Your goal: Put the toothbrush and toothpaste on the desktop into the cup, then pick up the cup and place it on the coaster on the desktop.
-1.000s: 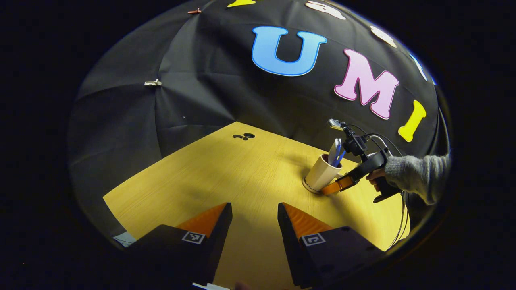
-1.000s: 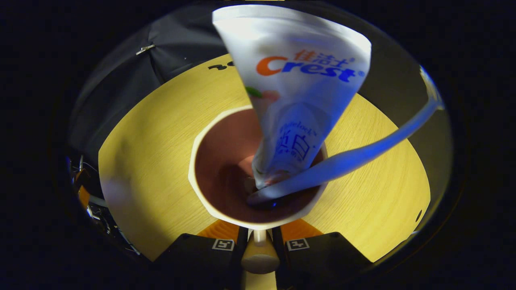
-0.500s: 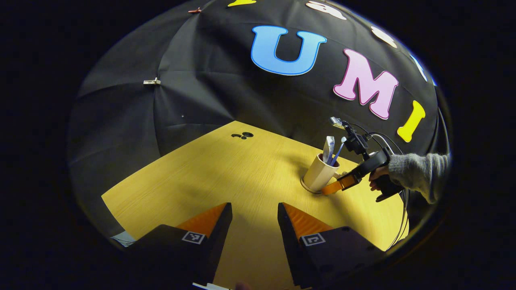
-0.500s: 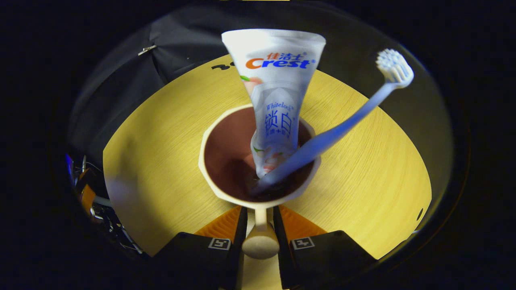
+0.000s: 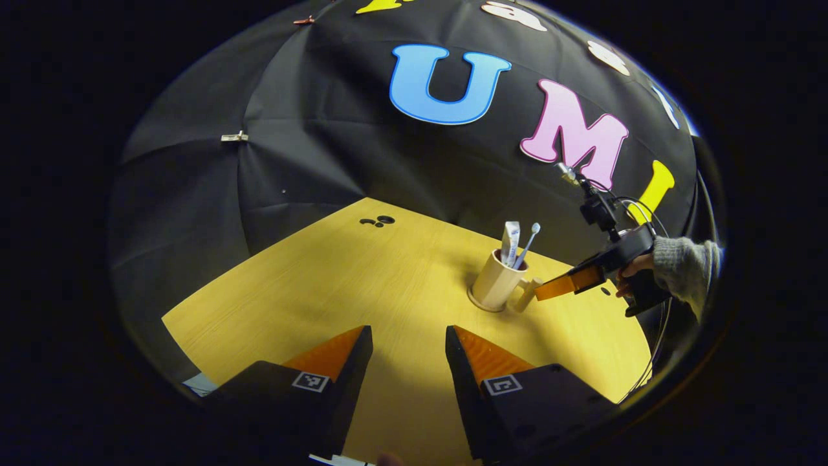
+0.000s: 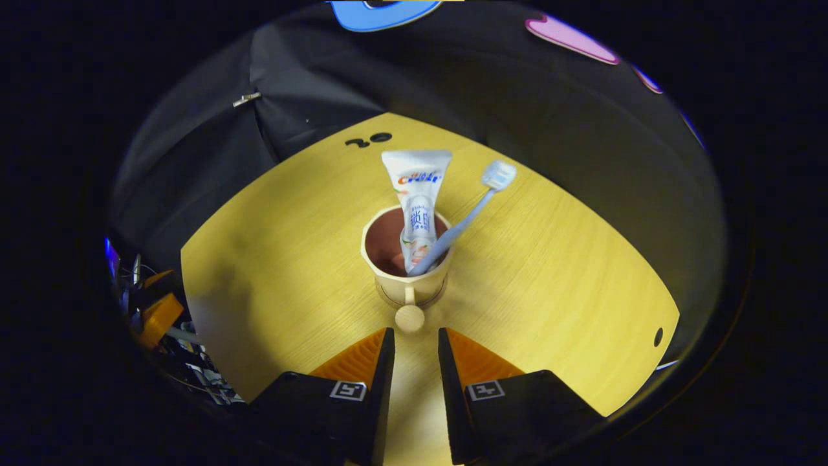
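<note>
1. Your right gripper (image 6: 414,336) sits at the bottom centre of the right gripper view, fingers parted narrowly with nothing between them. The cup (image 6: 406,259) stands dead ahead in mid-frame, its handle (image 6: 410,317) pointing straight back at the gap and just clear of the tips.
2. The toothpaste (image 6: 417,200) and toothbrush (image 6: 469,213) both stand in the cup, the tube near upright and the brush leaning to the upper right of the frame.
3. In the left gripper view the cup (image 5: 495,281) is right of centre on the desktop (image 5: 362,285), with a thin disc under its base (the coaster, by my reading).
4. There the right gripper (image 5: 569,285) hangs right of the cup, near the handle but apart.
5. Your left gripper (image 5: 407,353) is at the bottom of its view, fingers fairly wide and empty, well apart from the cup, so the right hand is much the nearer.
6. Judgement: the placing looks done, so any retreat should run straight back along the handle's line.
</note>
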A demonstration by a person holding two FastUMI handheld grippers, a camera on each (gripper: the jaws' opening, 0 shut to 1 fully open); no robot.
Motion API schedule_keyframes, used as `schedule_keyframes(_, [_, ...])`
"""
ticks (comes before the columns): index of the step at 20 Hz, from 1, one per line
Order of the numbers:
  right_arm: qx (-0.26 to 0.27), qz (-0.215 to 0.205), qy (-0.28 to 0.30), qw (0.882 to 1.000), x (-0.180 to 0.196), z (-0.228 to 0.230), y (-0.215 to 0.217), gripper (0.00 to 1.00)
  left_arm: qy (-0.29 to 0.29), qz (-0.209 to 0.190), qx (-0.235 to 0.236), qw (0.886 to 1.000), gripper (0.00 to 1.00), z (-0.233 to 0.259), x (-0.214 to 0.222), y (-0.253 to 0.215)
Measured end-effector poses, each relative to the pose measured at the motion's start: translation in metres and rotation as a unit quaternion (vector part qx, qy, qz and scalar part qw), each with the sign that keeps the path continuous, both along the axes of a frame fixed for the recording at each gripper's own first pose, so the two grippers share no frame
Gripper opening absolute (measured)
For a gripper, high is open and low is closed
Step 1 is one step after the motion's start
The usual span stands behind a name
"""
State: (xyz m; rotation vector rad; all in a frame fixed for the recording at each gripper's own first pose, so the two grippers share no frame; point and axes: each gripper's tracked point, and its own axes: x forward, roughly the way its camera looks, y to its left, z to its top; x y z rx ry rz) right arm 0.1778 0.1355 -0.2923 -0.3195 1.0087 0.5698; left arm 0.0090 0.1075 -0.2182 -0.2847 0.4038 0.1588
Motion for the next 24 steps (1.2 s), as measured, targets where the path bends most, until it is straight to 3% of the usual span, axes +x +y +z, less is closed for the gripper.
schedule_keyframes(6, [0.047, -0.034, -0.078, 0.995, -0.039, 0.089, -0.025, 0.38, -0.015, -0.039, 0.016, 0.999, 0.72, 0.045, 0.016, -0.029])
schedule_keyframes(11, [0.096, -0.083, -0.134, 0.983, -0.082, 0.145, -0.049, 0.42, -0.037, -0.072, 0.017, 0.997, 0.71, 0.088, 0.03, -0.061])
schedule_keyframes(18, [0.134, -0.127, -0.188, 0.965, -0.138, 0.176, -0.069, 0.43, -0.054, -0.108, 0.024, 0.992, 0.71, 0.122, 0.028, -0.097])
schedule_keyframes(24, [0.155, -0.138, -0.236, 0.949, -0.158, 0.207, -0.084, 0.41, -0.064, -0.119, 0.044, 0.99, 0.72, 0.138, 0.018, -0.117])
